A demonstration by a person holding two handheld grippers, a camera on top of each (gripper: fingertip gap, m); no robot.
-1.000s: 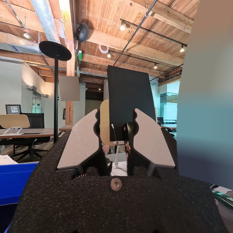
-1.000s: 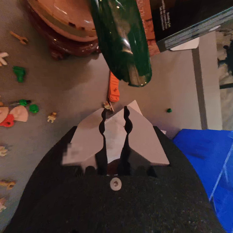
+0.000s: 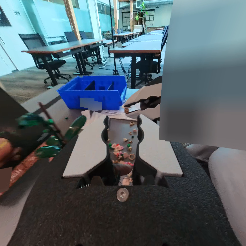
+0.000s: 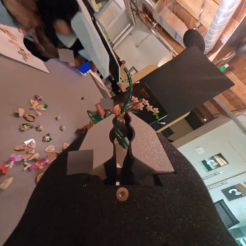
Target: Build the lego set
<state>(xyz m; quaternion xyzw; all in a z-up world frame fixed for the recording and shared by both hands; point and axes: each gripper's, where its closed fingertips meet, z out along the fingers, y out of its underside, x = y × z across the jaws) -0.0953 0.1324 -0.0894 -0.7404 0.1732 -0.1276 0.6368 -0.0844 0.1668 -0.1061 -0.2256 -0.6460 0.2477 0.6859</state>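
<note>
Fingers of the left gripper (image 3: 122, 119) stand well apart with nothing between them; through the gap lie loose lego pieces (image 3: 121, 150) on the grey table (image 3: 63, 113), pink, tan and green bits scattered below the tips. Just beyond the right fingertip, the right gripper (image 3: 125, 109) shows from the side with a small tan piece (image 3: 126, 110) at its tips, its fingers nearly closed there. Left of the left gripper's fingers, blurred, stands the green-leaved plant model (image 3: 53, 137), one long dark leaf reaching toward the left finger. Farther ahead sits a blue bin (image 3: 93, 93) with dividers, papers in front of it.

In the right wrist view, the right gripper (image 4: 120, 117) has its fingers (image 4: 146, 143) narrowly parted; whether the tips pinch anything there I cannot tell. A green leaf (image 4: 121, 139) shows in the gap, behind the fingers. Past the tips rises a green stem (image 4: 128, 90), beside a black box (image 4: 153, 101) bearing a flower picture. Left of the fingers, petals and rings (image 4: 29, 117) lie spread on the table.
</note>
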